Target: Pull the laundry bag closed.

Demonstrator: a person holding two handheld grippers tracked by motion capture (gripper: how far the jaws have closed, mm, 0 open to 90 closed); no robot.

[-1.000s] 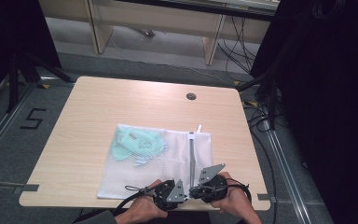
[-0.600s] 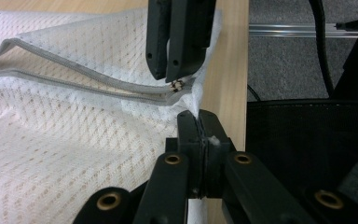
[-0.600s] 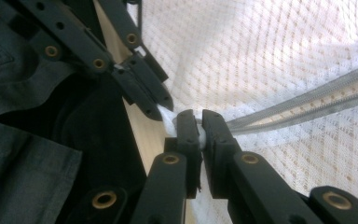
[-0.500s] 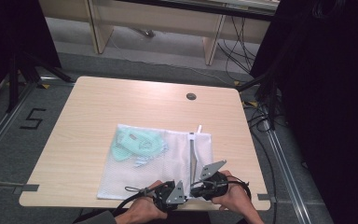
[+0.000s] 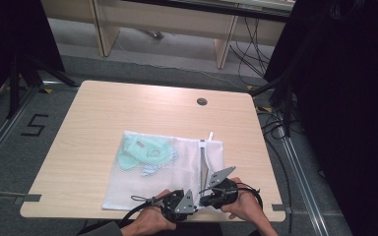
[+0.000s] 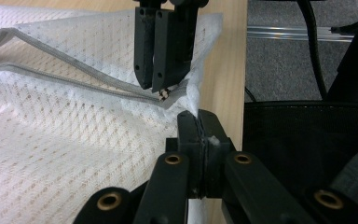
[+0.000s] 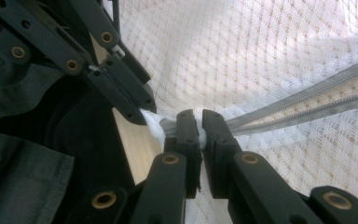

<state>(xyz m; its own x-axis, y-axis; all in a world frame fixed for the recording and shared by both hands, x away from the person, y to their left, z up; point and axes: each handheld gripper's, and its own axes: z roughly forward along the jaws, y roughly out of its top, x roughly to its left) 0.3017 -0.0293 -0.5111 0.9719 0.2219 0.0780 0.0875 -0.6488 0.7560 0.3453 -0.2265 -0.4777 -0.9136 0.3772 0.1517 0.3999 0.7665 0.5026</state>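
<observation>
A white mesh zip bag [image 5: 177, 169] lies flat on the wooden table [image 5: 103, 113], with a mint green garment [image 5: 145, 152] inside it. Its grey zipper [image 5: 203, 162] runs along the right side toward the near edge. My left gripper [image 5: 179, 202] is shut on the bag's near right corner [image 6: 193, 100], with mesh pinched between its jaws [image 6: 198, 125]. My right gripper [image 5: 215, 192] is shut on the zipper's near end [image 7: 261, 114], tip to tip with the left gripper [image 7: 140, 109]. In the left gripper view the right gripper [image 6: 161, 86] comes down from the top onto the zipper [image 6: 74, 77].
A round cable hole [image 5: 202, 102] sits near the table's far edge. The near table edge lies just below both hands. Cables [image 5: 275, 123] and a metal rail run along the floor on the right. A taped "5" [image 5: 33, 127] marks the floor on the left.
Both hands have shifted only slightly at the bag's near corner. Both grippers keep their hold; the bag has not moved across the table.
</observation>
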